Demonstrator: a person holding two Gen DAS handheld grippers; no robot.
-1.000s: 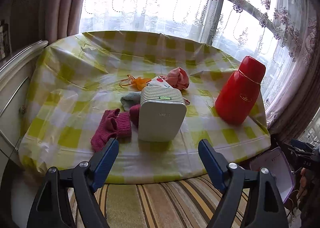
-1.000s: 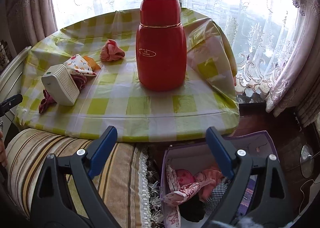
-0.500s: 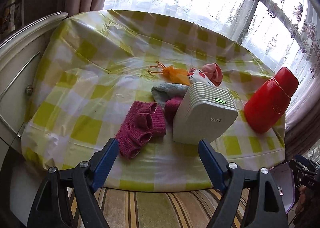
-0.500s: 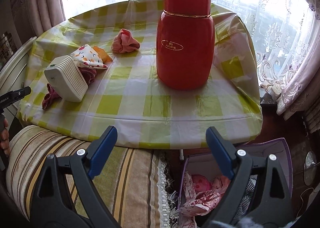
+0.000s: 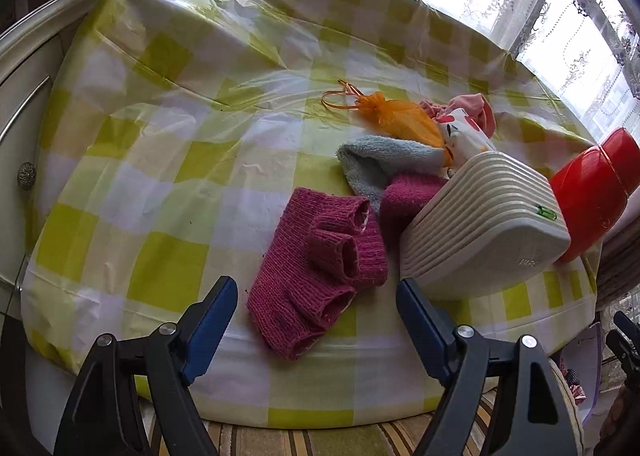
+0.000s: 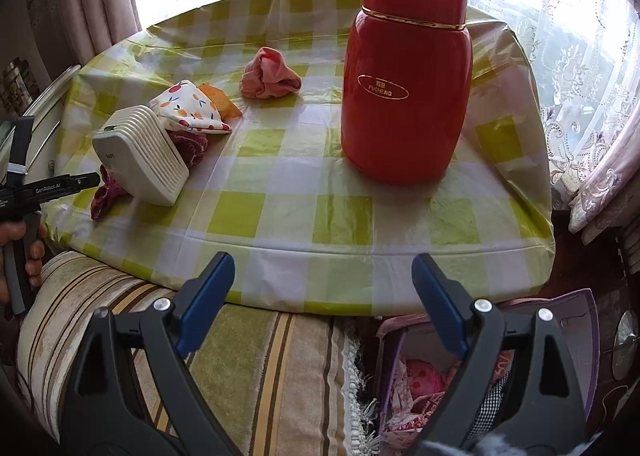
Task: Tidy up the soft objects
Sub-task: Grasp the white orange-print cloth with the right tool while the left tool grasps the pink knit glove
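left hand-held gripper: left hand-held gripper [image 5: 316, 304] spread wide, nothing between the jaws; hangs above the near end of the magenta knit gloves [image 5: 320, 276], no contact visible
right hand-held gripper: right hand-held gripper [image 6: 322, 304] also spread, empty; sits off the bench edge, over the striped cushion [image 6: 224, 352] and the purple bin [image 6: 576, 320]
soft items on bench: gloves at near edge of bench [image 5: 168, 160]; blue towel [image 5: 376, 160], orange mesh pouch [image 5: 400, 120], fruit-print cloth [image 6: 192, 108], pink cloth [image 6: 268, 74] further back
soft items already binned: pink and patterned fabrics show in the bin on the floor
likely step: left going for the gloves, judged from aim only
risk 1: gloves lie stacked and one runs under the white ribbed device [image 5: 480, 224]; a pinch on the top layer may lift one glove only, or drag the device along
risk 2: device stands tilted against the cloth pile; pulling fabric from under it could tip it or slide it toward the bench edge
risk 3: plastic checked cover is slick and wrinkled; a low pinch may catch the cover with the knit and shift everything on it
risk 4: red thermos [image 6: 408, 68] stands upright near the right side; a carry across to the bin could clip it
risk 5: gloves overhang near the edge; a nudge without a grip may push them onto the cushion
unclear: whether a second glove pair lies under the towel, can't tell
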